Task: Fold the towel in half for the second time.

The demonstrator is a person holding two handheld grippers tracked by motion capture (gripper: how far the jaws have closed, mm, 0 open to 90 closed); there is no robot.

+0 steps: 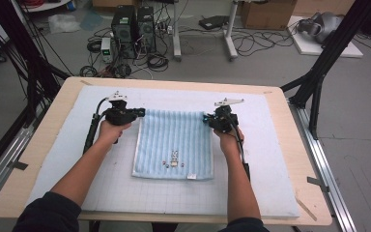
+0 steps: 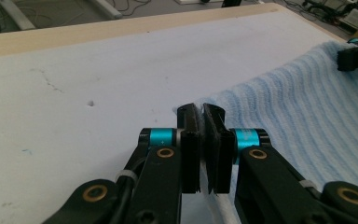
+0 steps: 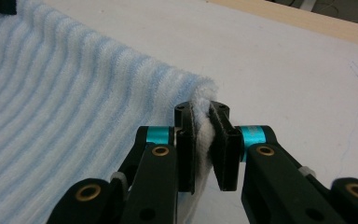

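Blue towel (image 1: 174,142) in both clamped hand-held grippers

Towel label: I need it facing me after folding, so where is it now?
In the high view the small white label sits on the blue towel's near edge, toward its right corner, nearest the person.

A lab: computer towers (image 1: 134,26), floor cables (image 1: 251,43) and black rig frames (image 1: 331,53).

The towel (image 1: 174,142) was soft ribbed terry cloth, the mat (image 1: 270,159) beneath it matt and slightly pitted like foam, the tabletop (image 1: 297,145) smooth pale wood, the jaws matt black.
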